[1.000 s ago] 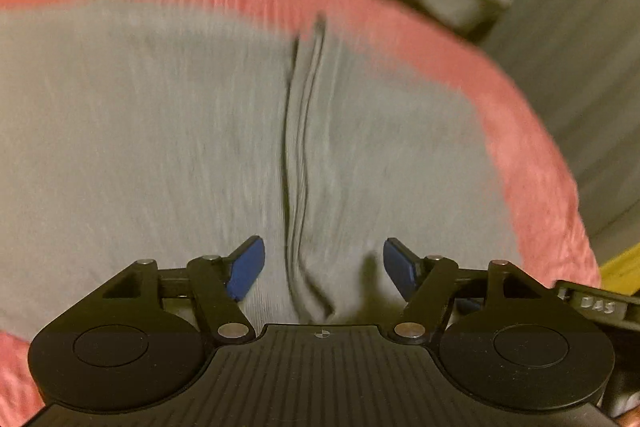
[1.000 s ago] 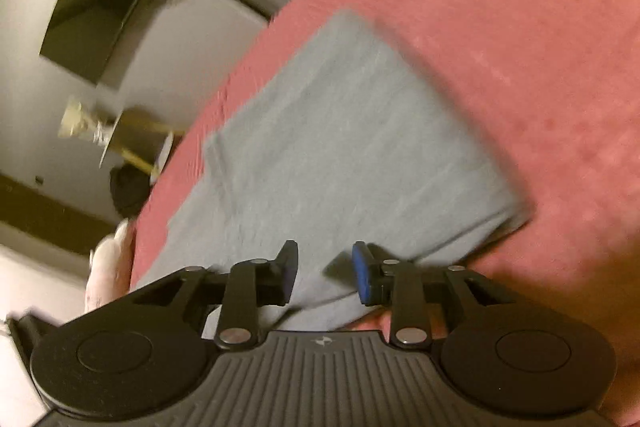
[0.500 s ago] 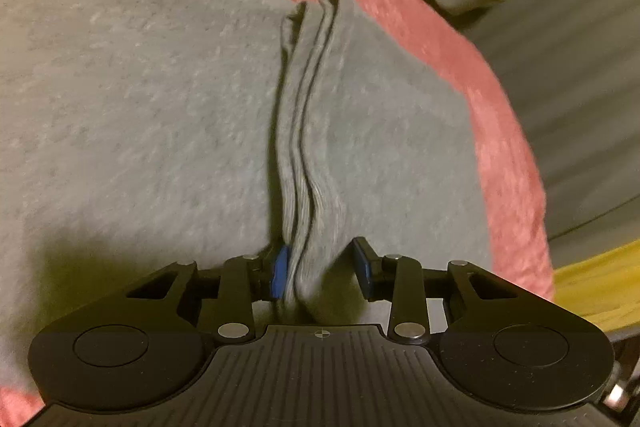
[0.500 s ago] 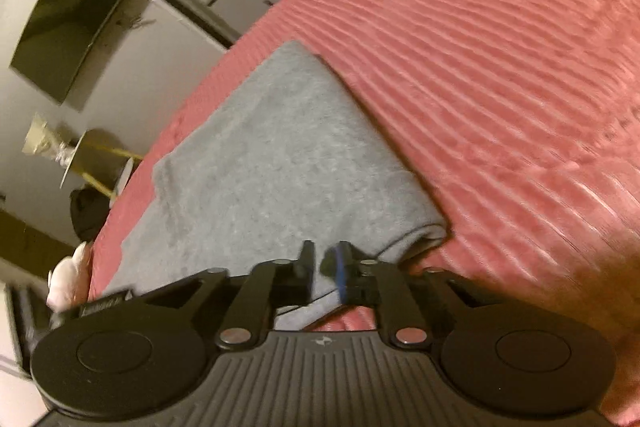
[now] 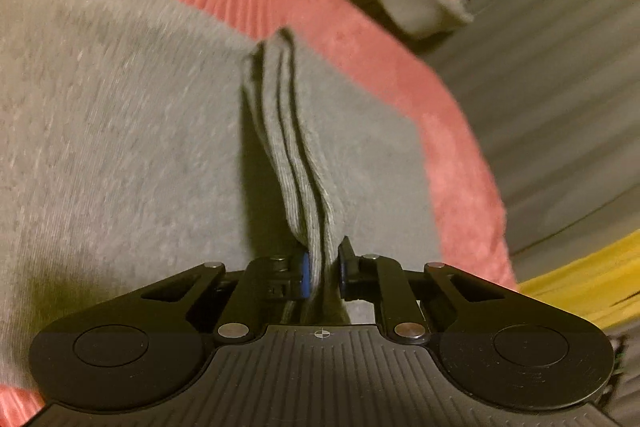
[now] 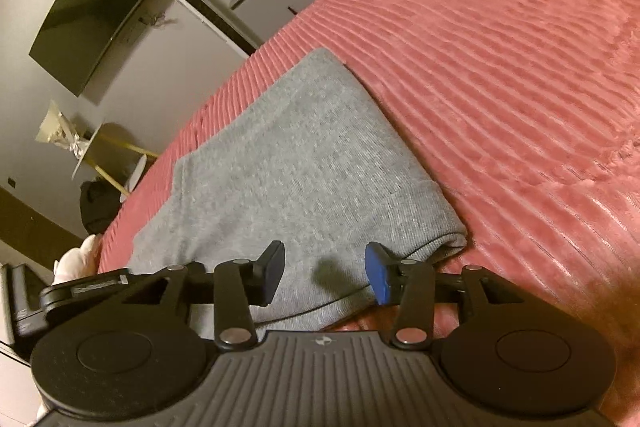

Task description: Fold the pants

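Pants (image 5: pixel 120 155): grey knit, lying on pink ribbed cover (image 5: pixel 452 131), already folded into compact stack.

Left gripper (image 5: pixel 322 273): jaws closing, pads pinching ribbed layered edge that runs straight ahead from fingertips. Several layers in bite.

Right gripper (image 6: pixel 325 273): jaws opening, nothing between pads; pants just ahead and below, folded corner off to its right.

Handling, judged: soft, light, limp; sags outside grip, layers may slide apart. Thick ribbed band is best hold; take all layers together.
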The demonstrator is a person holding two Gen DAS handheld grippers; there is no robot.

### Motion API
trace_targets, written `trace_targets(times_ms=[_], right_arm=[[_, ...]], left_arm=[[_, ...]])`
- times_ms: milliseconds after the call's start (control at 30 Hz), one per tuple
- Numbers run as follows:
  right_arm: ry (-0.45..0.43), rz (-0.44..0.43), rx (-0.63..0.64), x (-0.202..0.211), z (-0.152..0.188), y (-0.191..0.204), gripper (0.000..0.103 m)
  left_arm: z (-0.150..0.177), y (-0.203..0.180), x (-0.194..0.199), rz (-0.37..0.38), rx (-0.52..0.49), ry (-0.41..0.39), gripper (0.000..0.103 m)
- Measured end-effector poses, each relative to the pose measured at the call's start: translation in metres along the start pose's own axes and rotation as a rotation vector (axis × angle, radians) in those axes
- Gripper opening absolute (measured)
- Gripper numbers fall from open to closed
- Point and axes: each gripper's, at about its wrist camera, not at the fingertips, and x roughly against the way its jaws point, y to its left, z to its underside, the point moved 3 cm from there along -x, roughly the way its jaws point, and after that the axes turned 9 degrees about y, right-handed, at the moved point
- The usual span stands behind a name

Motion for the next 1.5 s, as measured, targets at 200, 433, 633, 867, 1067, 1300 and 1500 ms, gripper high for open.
trace_targets(times_ms=[200, 433, 633, 867, 1067, 1300, 1500], right_arm=[[0.012, 0.014, 0.047, -0.001, 0.002, 0.011, 0.048], [0.052, 0.029, 0.096, -0.003, 0.007, 0.023, 0.052], [0.074, 0.032, 0.115, -0.007, 0.009, 0.031, 0.055], [0.022, 0.012, 0.095, -0.001, 0.007, 0.034, 0.056], [-0.022, -0.002, 0.064, -0.004, -0.001, 0.027, 0.043], [0.043, -0.072, -0.041, -0.024, -0.007, 0.008, 0.043], [0.069, -0.074, -0.015, -0.031, -0.006, 0.015, 0.044]], left_arm=[[0.001, 0.014, 0.006, -0.019, 0.038, 0.000, 0.014], [0.008, 0.026, 0.028, -0.056, 0.023, -0.047, 0.013], [0.016, 0.018, 0.044, -0.136, -0.095, -0.049, 0.017], [0.011, 0.044, 0.046, -0.212, 0.020, -0.090, 0.046], [-0.031, 0.031, 0.036, -0.196, -0.007, -0.123, 0.066], [-0.070, 0.035, -0.019, -0.152, 0.060, -0.056, 0.059], [-0.075, 0.016, -0.017, -0.171, 0.011, -0.121, 0.016]])
